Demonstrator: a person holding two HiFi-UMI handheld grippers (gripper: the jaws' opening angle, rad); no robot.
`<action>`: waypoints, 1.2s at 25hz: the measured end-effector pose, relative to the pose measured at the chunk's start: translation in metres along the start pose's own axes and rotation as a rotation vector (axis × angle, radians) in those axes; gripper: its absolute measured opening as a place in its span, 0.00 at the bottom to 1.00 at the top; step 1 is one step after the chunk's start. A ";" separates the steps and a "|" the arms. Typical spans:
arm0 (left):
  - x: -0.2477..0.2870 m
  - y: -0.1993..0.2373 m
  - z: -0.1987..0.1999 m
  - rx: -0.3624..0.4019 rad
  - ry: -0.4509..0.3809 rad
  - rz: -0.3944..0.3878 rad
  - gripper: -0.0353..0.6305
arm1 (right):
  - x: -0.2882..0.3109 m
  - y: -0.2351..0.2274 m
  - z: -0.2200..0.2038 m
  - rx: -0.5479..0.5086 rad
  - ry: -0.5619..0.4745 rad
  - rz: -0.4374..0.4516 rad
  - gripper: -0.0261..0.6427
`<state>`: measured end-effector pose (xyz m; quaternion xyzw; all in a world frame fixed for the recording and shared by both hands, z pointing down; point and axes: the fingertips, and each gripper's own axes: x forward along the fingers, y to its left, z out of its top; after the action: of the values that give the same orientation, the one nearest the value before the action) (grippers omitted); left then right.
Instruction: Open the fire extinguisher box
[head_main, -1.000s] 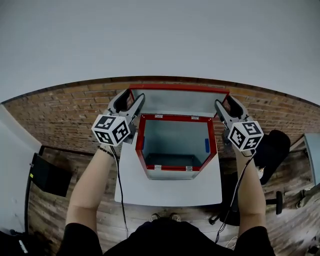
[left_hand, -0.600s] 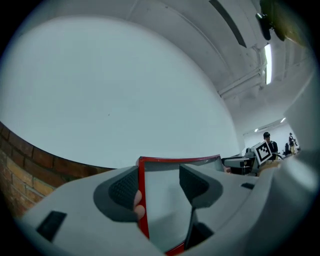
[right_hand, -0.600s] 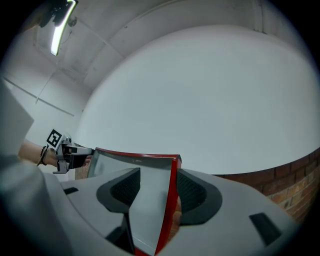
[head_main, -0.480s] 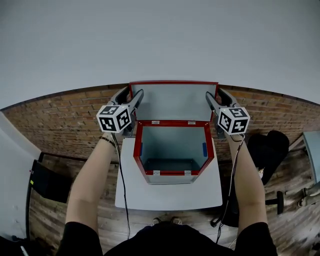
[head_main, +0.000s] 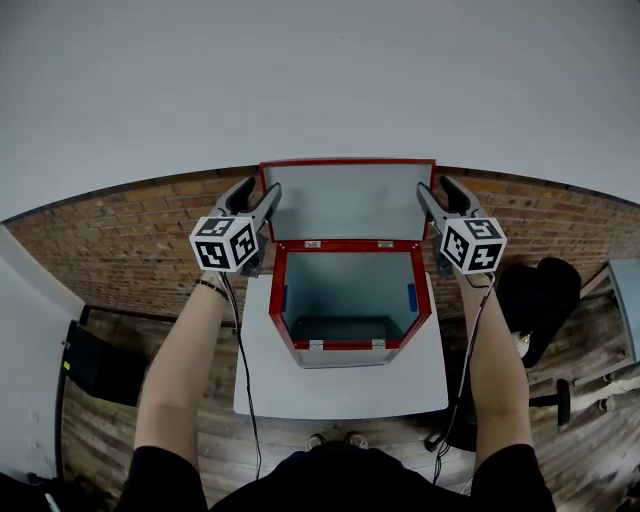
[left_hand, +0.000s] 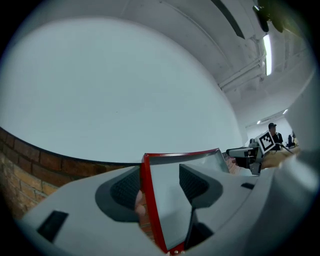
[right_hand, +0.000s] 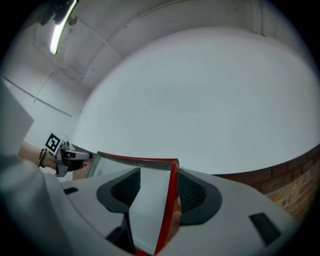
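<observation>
The fire extinguisher box (head_main: 348, 245), red-framed with a grey inside, stands open on a white table (head_main: 340, 385). Its lid (head_main: 348, 200) is raised upright behind the opening. My left gripper (head_main: 262, 192) is shut on the lid's left edge and my right gripper (head_main: 436, 190) on its right edge. In the left gripper view the lid (left_hand: 170, 200) and its red rim pass between the jaws of the gripper (left_hand: 159, 184). The right gripper view shows the same, the lid (right_hand: 147, 205) sitting in the gripper (right_hand: 157, 187). The box looks empty inside.
A brick wall (head_main: 130, 230) runs behind the table, white wall above it. A black bag (head_main: 535, 290) lies right of the table and a black panel (head_main: 95, 355) sits on the wooden floor to the left.
Both grippers rose and moved back with the lid, swinging it from tilted to upright. Over the last half second they barely moved.
</observation>
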<state>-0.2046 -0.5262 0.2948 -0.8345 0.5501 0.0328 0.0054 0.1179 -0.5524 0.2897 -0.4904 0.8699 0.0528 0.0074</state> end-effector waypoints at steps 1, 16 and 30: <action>-0.011 -0.001 -0.001 0.005 -0.011 0.010 0.48 | -0.013 0.002 0.001 0.022 -0.014 -0.010 0.39; -0.196 -0.120 -0.060 -0.029 -0.086 -0.082 0.12 | -0.174 0.110 -0.034 0.184 -0.032 0.085 0.07; -0.247 -0.220 -0.148 -0.132 0.027 -0.241 0.12 | -0.240 0.211 -0.124 0.171 0.107 0.196 0.07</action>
<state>-0.0926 -0.2192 0.4520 -0.8933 0.4426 0.0566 -0.0529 0.0675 -0.2517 0.4461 -0.4029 0.9140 -0.0471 -0.0023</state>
